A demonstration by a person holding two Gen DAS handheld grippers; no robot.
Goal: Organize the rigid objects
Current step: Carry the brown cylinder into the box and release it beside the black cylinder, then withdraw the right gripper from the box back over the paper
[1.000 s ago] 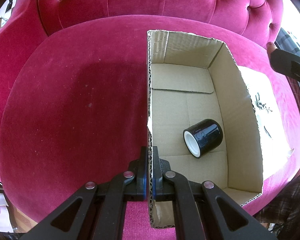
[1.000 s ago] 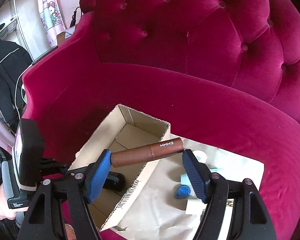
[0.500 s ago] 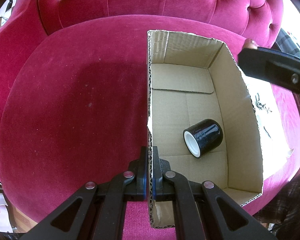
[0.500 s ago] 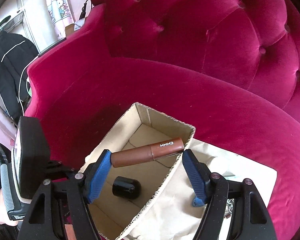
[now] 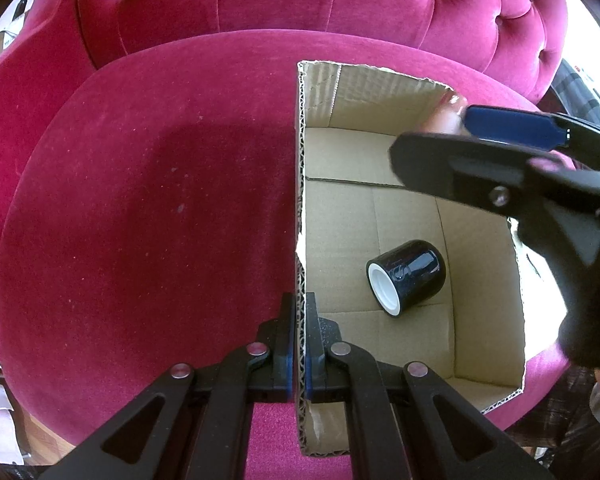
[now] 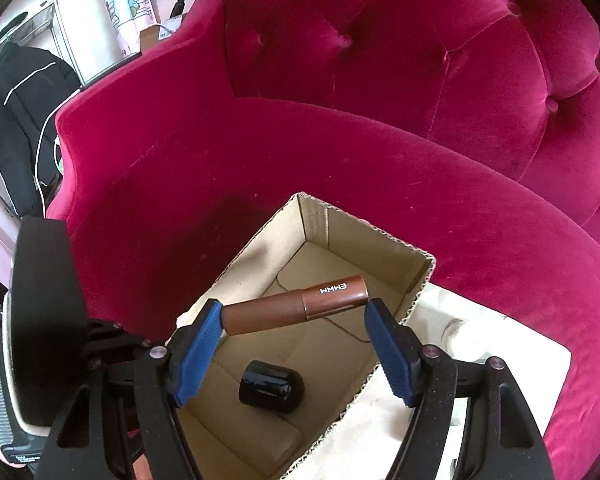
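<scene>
Tube (image 6: pixel 295 305), clamped endwise by right gripper (image 6: pixel 296 332), hangs over box (image 6: pixel 364 240); left gripper (image 5: pixel 299 344) pinches its nine-o'clock wall, steadying it.

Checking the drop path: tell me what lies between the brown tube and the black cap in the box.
Nothing: in the right wrist view only bare box floor shows between the tube, held in the right gripper, and the cap.

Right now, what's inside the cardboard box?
One black cap lies on its side on the cardboard box floor. The right gripper and its brown tube hide part of the floor.
</scene>
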